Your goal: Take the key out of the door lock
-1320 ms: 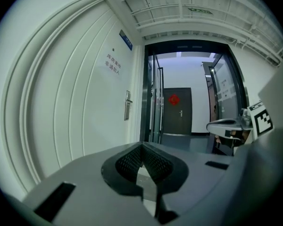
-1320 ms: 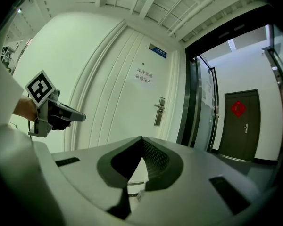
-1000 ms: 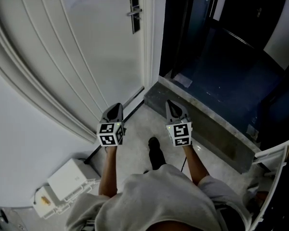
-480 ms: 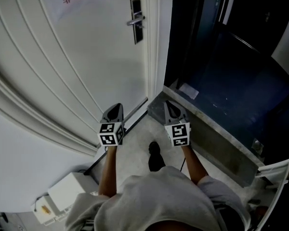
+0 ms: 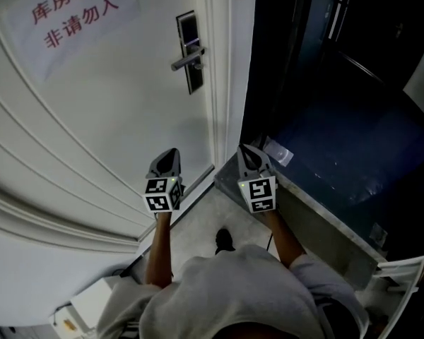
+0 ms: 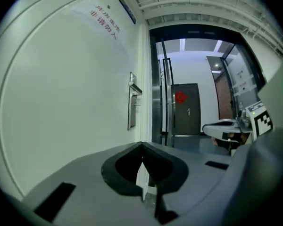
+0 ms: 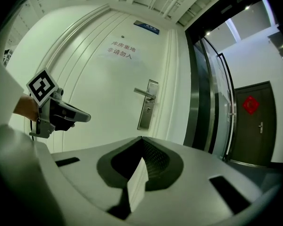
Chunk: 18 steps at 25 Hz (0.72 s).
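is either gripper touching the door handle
No, in the head view the left gripper and the right gripper both hang well short of the door handle.

Pale tiled floor [image 5: 198, 221], grey threshold [image 5: 325, 224], dim, perhaps glass-walled hallway [image 5: 339, 119].

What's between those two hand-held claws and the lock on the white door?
Nothing stands in the way: in the head view, only bare white door shows between the left gripper, the right gripper and the lock plate.

With the lock plate [image 5: 189, 51] on the door [image 5: 113, 119] as my mark: the notice [image 5: 74, 16] hangs above-left of it and the open doorway [image 5: 325, 83] lies right. My left gripper [image 5: 166, 167] and right gripper [image 5: 251, 162] are well below.
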Motion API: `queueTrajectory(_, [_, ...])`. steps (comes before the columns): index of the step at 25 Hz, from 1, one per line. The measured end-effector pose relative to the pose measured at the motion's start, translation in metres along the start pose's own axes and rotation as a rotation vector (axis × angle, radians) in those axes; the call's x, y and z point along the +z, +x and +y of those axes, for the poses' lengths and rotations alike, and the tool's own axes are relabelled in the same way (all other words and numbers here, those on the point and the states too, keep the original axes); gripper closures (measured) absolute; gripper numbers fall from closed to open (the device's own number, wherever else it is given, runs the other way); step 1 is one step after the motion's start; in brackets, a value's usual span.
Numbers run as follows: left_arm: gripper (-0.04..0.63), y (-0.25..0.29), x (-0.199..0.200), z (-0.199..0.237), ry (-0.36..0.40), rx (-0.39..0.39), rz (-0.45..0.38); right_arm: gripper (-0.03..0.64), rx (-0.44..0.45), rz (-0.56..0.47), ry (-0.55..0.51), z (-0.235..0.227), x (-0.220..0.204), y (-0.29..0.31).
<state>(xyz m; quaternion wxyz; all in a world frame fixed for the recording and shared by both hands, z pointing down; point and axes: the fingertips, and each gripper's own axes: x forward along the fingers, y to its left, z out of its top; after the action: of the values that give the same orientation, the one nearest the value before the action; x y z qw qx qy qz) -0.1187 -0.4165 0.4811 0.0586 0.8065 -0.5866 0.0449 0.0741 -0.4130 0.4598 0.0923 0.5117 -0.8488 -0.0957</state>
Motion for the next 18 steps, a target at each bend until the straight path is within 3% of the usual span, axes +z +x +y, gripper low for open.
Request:
queueTrajectory(7, [0.577, 0.052, 0.015, 0.015, 0.008, 0.029, -0.002, 0.594, 0.039, -0.006, -0.001, -0.027, -0.003, 0.057])
queueTrajectory(18, [0.577, 0.082, 0.010, 0.038, 0.008, 0.061, 0.032, 0.594, 0.091, 0.021, 0.027, -0.026, -0.019, 0.106])
